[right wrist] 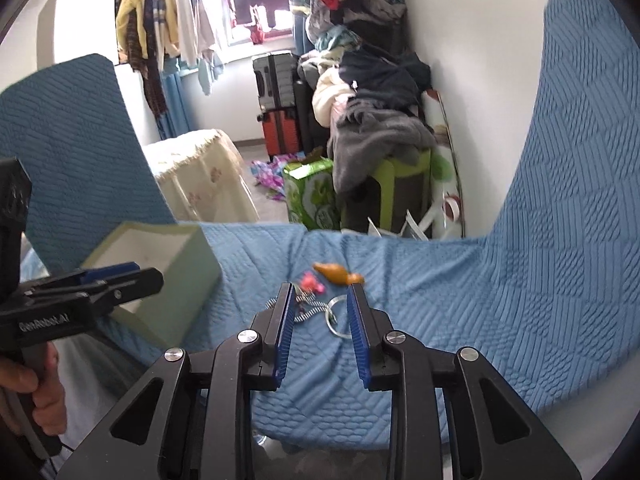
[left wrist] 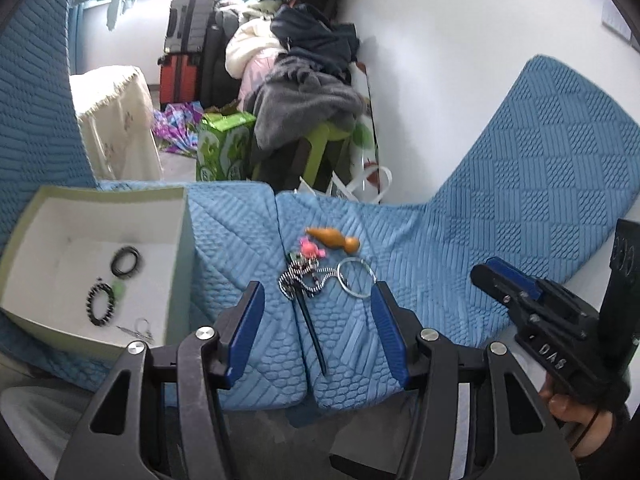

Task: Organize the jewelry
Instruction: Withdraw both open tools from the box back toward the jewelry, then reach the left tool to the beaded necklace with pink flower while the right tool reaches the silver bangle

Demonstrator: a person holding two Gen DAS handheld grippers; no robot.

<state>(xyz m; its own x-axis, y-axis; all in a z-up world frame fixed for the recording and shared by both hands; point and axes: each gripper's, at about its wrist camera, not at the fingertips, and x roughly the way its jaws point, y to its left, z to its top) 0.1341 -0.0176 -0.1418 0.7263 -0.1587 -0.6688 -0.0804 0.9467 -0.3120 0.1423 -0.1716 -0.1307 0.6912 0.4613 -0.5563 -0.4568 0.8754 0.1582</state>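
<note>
A small heap of jewelry lies on the blue quilted cushion (left wrist: 400,240): a black-and-white cord necklace (left wrist: 298,280), a silver bangle (left wrist: 356,280), a pink charm (left wrist: 310,249), an orange gourd pendant (left wrist: 334,237) and a black stick (left wrist: 314,332). My left gripper (left wrist: 318,294) is open and empty, just short of the heap. A pale green box (left wrist: 176,264) at the left holds two black bracelets (left wrist: 126,262) and a thin silver piece (left wrist: 138,328). My right gripper (right wrist: 320,294) is open and empty, near the bangle (right wrist: 334,320) and necklace (right wrist: 308,310).
The cushion's back rises on the right (right wrist: 580,160) and left (right wrist: 72,140). Beyond its far edge are a green stool under piled clothes (left wrist: 316,92), a green carton (left wrist: 224,148), suitcases (left wrist: 188,52) and a cloth-covered table (left wrist: 116,120). The box also shows in the right wrist view (right wrist: 168,280).
</note>
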